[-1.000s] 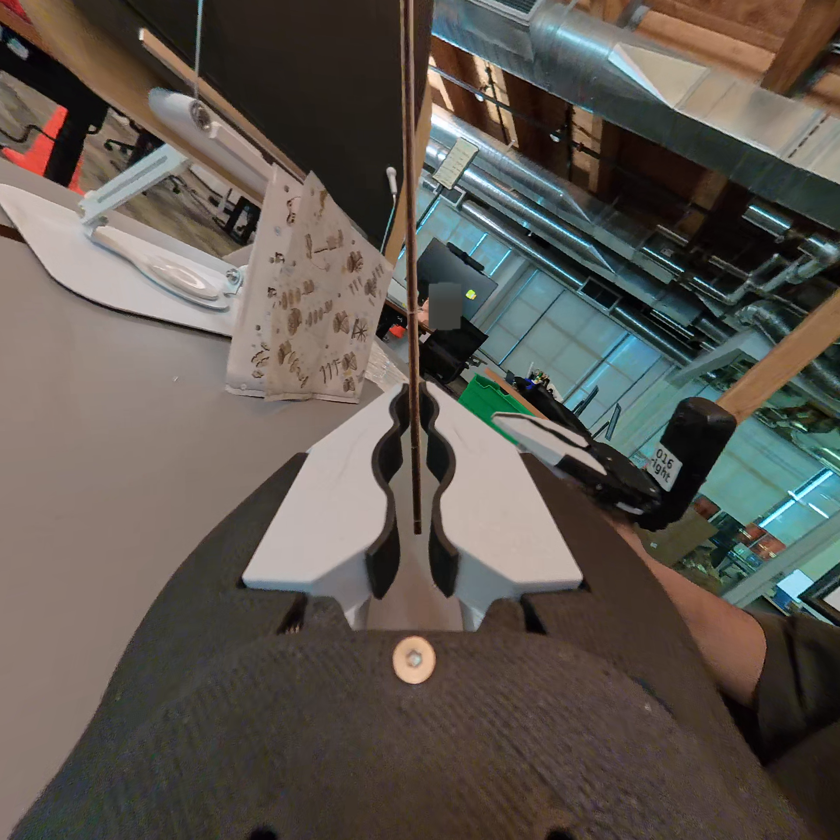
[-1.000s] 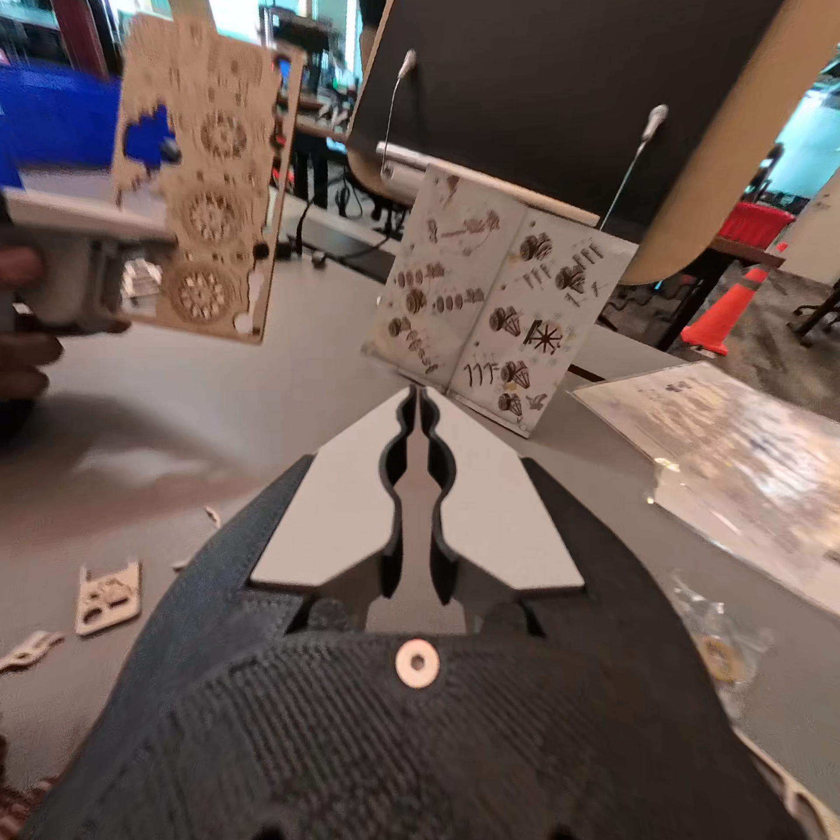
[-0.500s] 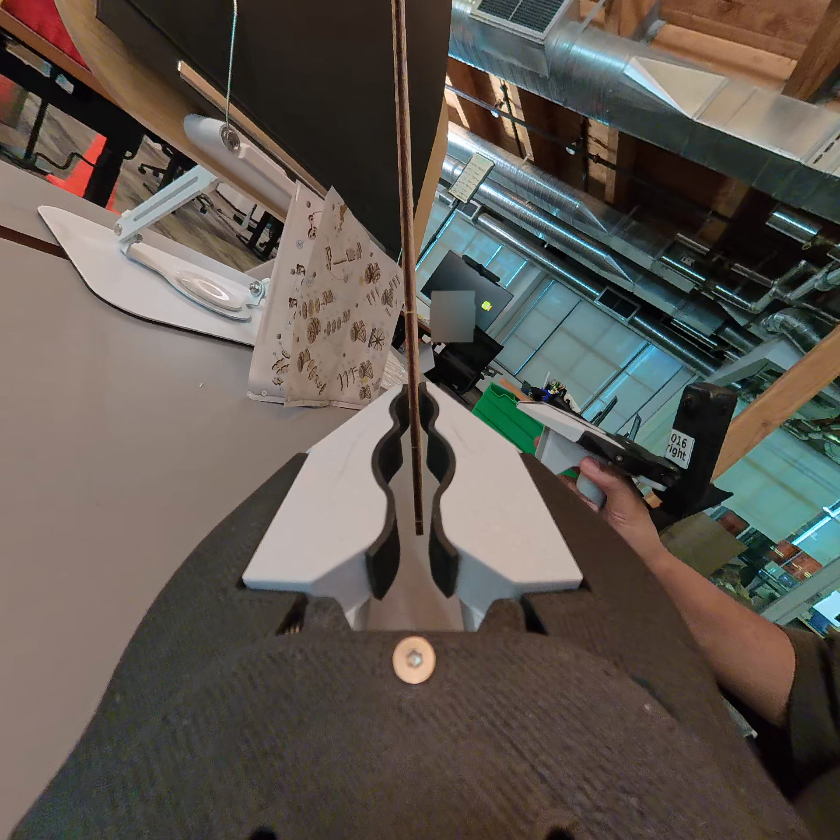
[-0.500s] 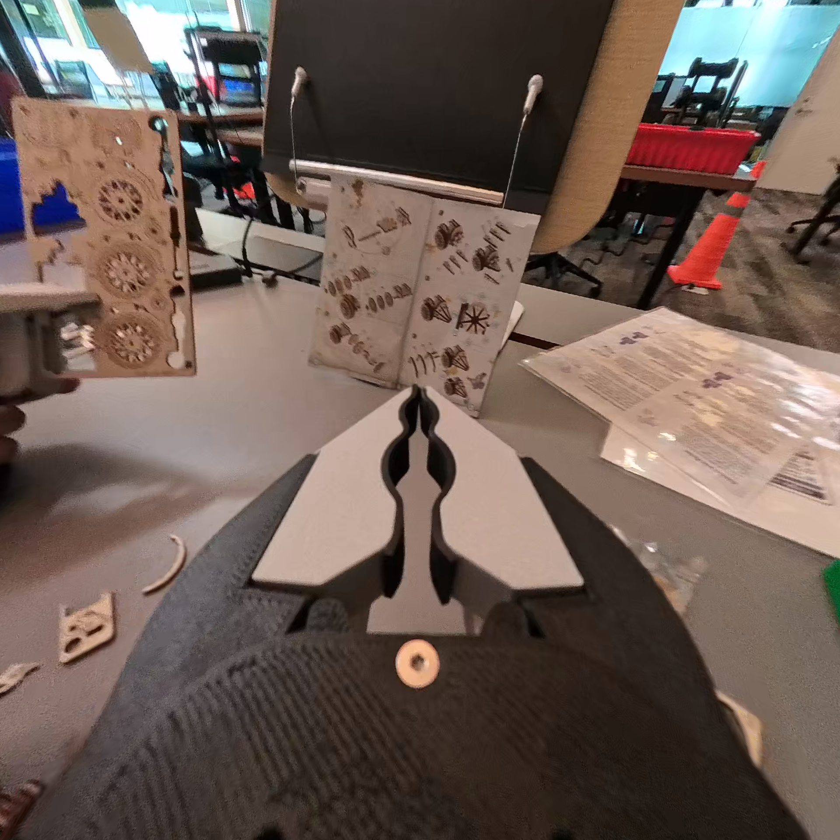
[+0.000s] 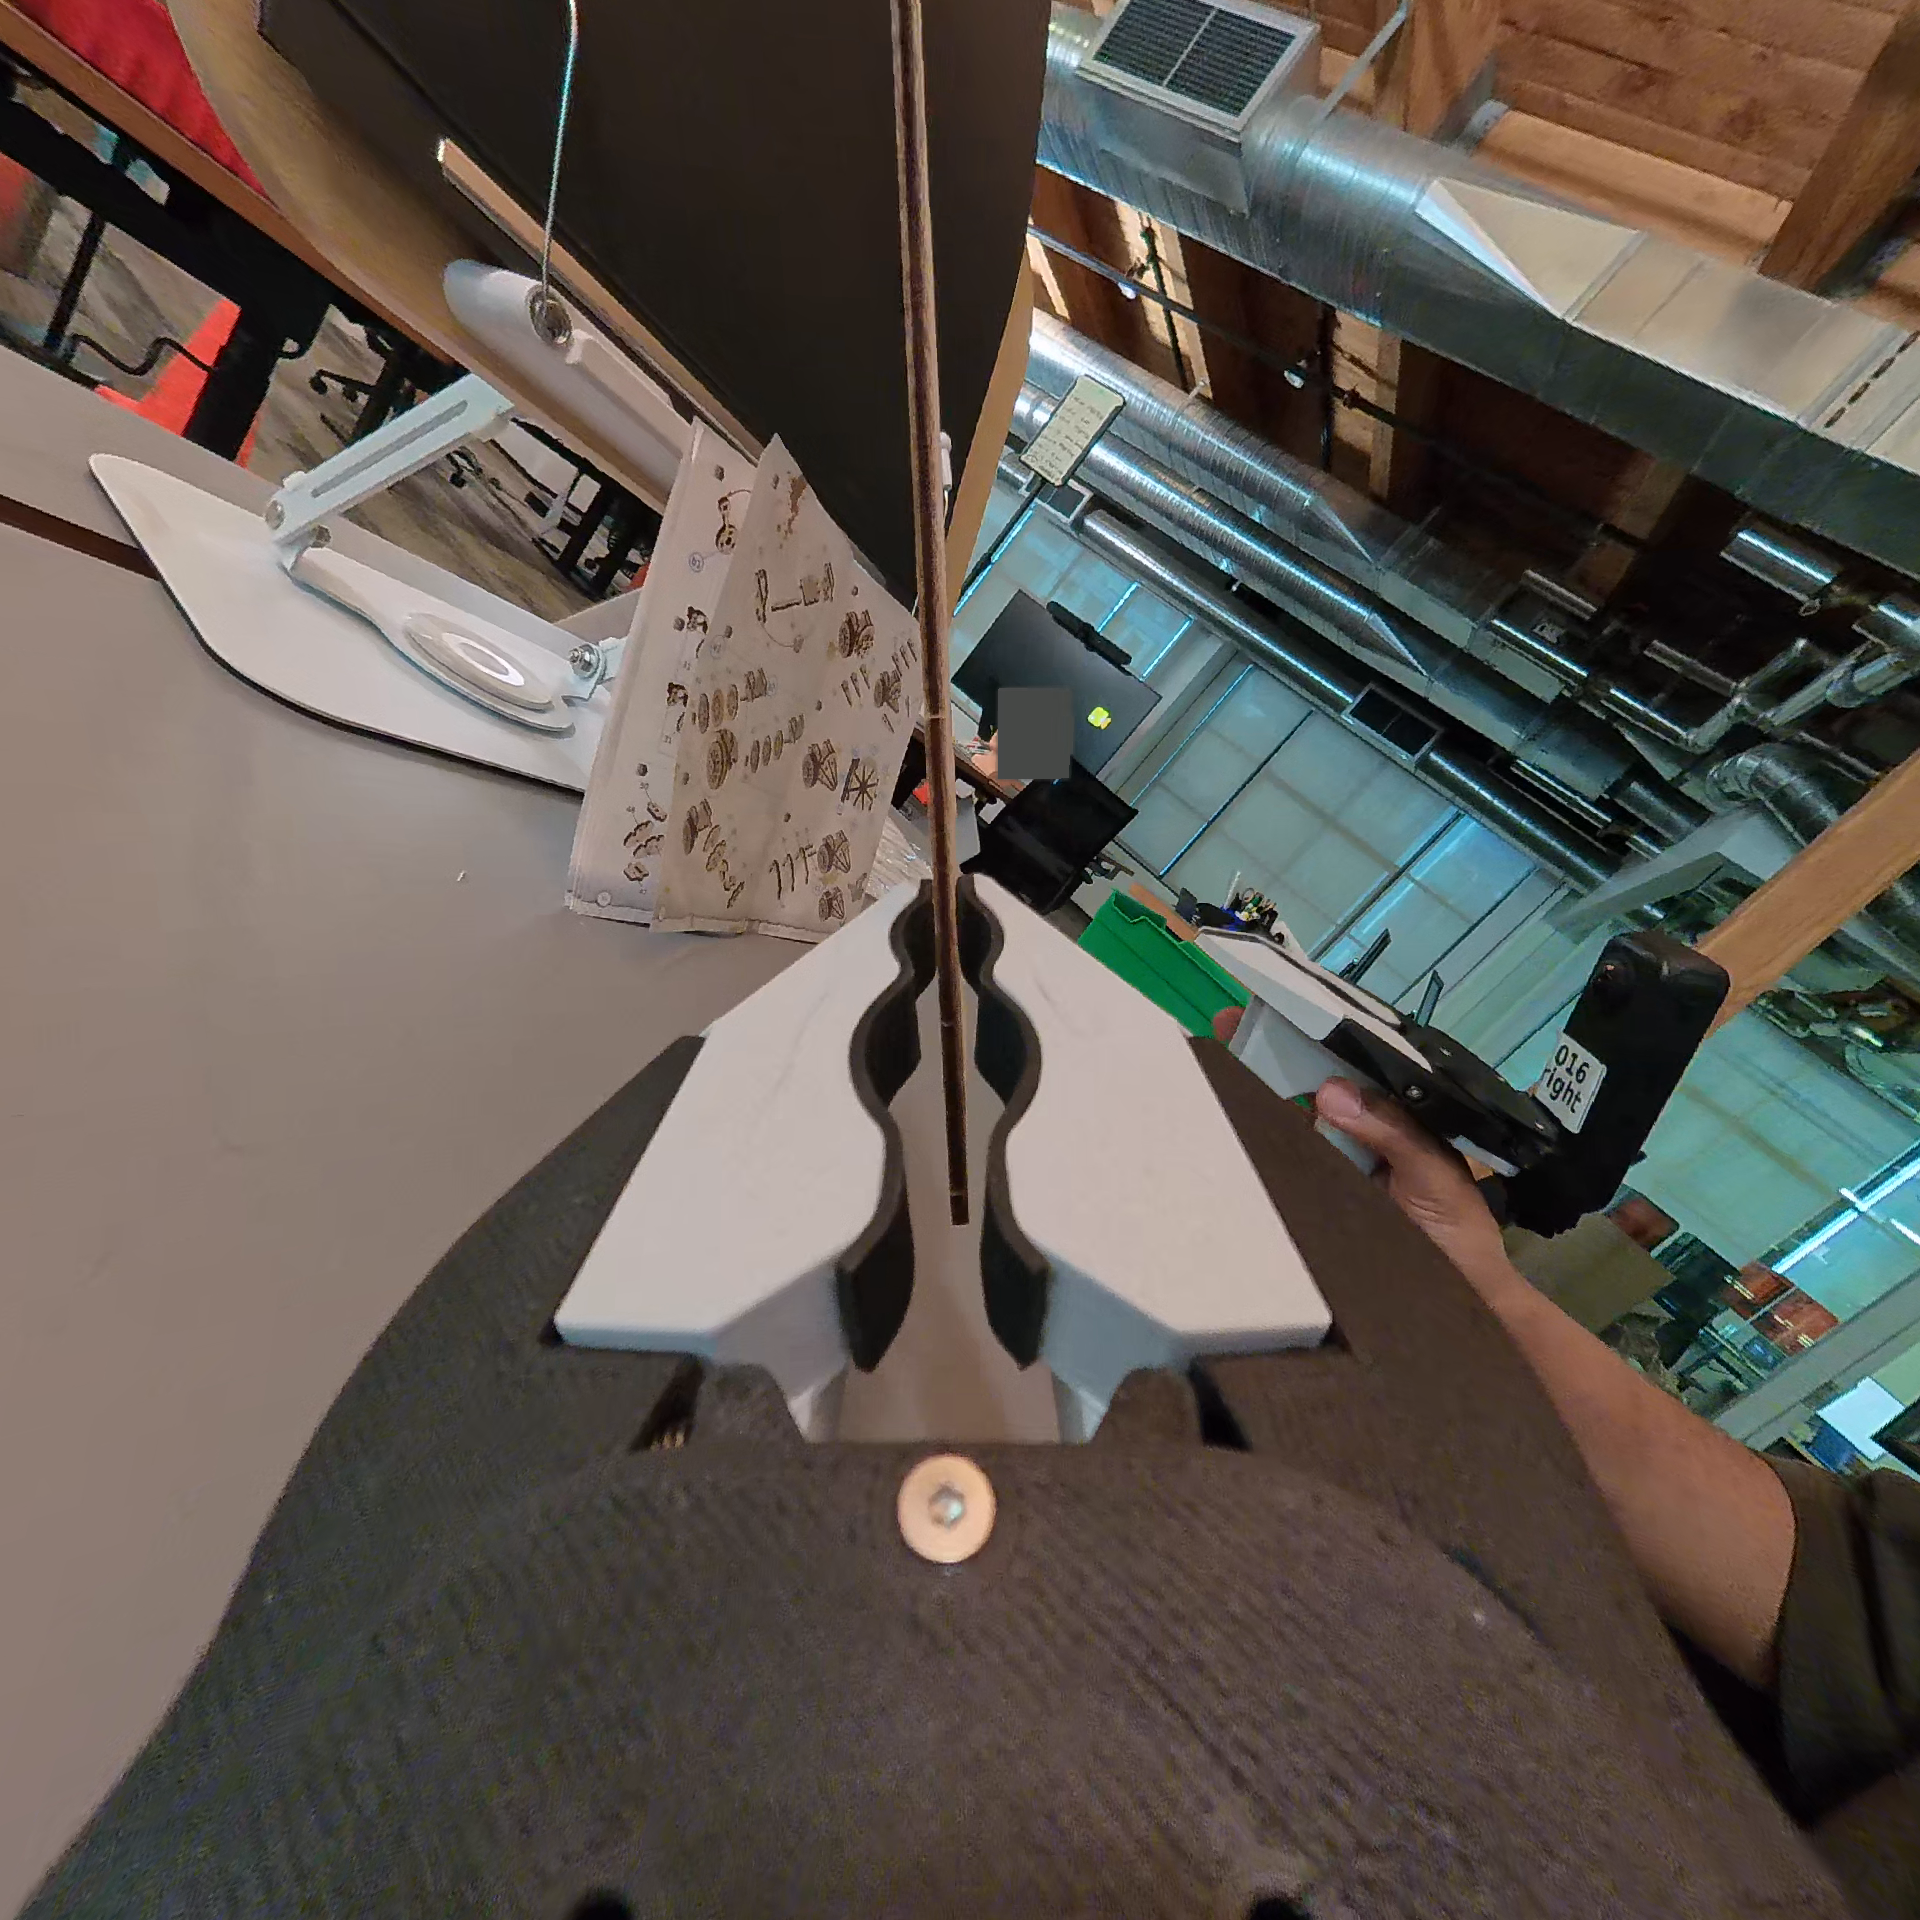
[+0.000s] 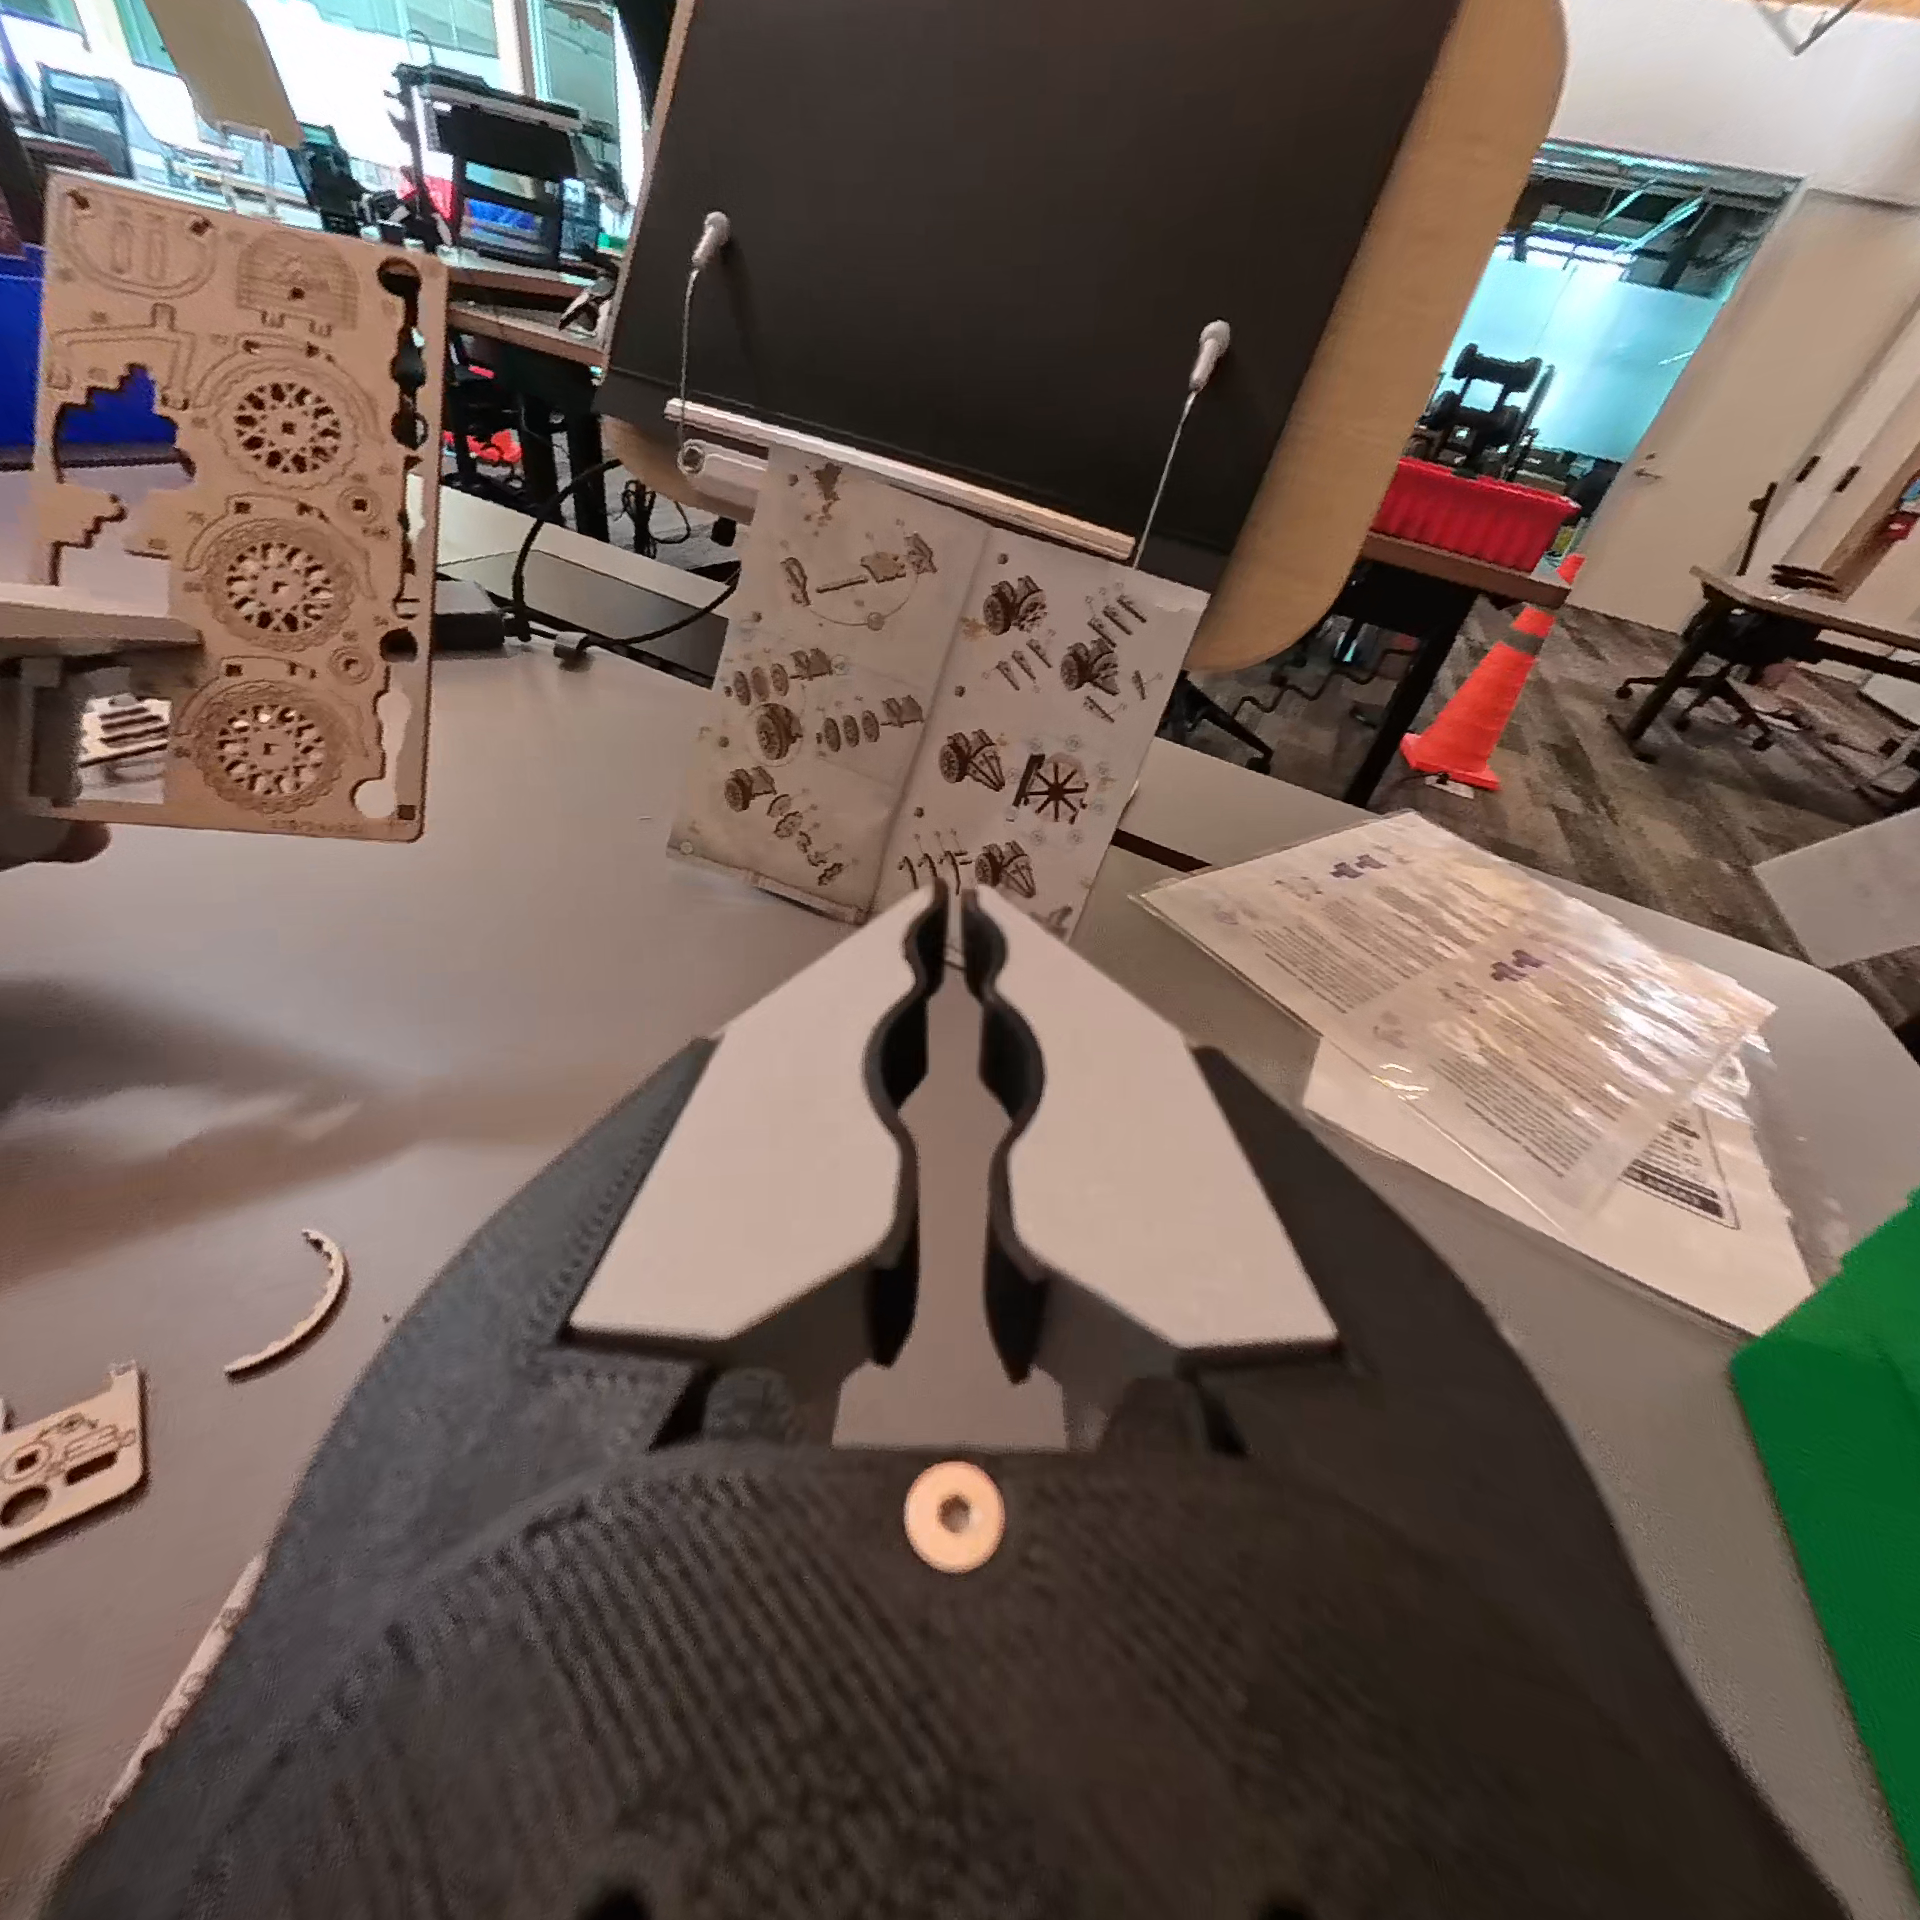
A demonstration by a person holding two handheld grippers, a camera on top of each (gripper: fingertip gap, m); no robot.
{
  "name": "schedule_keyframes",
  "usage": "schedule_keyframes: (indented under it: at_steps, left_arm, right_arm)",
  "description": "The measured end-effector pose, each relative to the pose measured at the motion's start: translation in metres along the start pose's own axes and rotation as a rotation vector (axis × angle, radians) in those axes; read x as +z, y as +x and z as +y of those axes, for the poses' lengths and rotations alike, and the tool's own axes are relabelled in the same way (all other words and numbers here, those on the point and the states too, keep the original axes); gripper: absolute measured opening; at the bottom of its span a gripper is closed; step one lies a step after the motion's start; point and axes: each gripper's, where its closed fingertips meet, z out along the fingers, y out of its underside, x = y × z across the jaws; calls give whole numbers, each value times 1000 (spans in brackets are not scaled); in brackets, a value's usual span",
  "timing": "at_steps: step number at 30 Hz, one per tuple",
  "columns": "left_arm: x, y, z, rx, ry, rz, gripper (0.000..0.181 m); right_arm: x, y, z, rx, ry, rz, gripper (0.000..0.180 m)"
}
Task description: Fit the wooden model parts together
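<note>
Gripping the thin wooden sheet (image 5: 928,623) edge-on, the left claw (image 5: 943,904) is clenched on its lower margin and holds it upright above the grey table (image 5: 260,987); from the right wrist view the same sheet (image 6: 270,520) shows laser-cut wheels and several empty cut-outs. The right claw (image 6: 954,914) carries nothing, its jaws drawn nearly together with a slim gap at the tips. Loose punched-out parts (image 6: 73,1455) and a curved sliver (image 6: 296,1299) lie on the table at the left, near the propped instruction sheet (image 6: 914,707). The plywood looks light and stiff but brittle, likely to snap at the filigree spokes, so a solid border or a part's thick rim seems the safest hold.
</note>
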Motion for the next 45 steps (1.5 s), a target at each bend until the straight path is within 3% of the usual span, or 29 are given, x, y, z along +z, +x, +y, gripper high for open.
schedule_keyframes:
  at_steps: [6,11,15,20,25,45]
  left_arm:
    - [0,1,1,-1,-5,5,1]
    - [3,-3,3,-6,-23,-18,1]
    - [5,-1,6,5,-36,-10,1]
    - [5,0,5,5,-34,-8,1]
    - [5,1,6,11,-39,-7,1]
    - [5,0,5,1,-31,-1,1]
  right_arm:
    - [4,-18,6,-7,-38,-77,1]
    - [11,-39,32,-38,-234,-112,16]
    - [7,-60,32,-31,-231,-223,47]
    - [4,-64,35,-18,-243,-281,68]
    - [3,-66,34,89,-245,-334,74]
    - [0,-78,31,138,-226,-404,73]
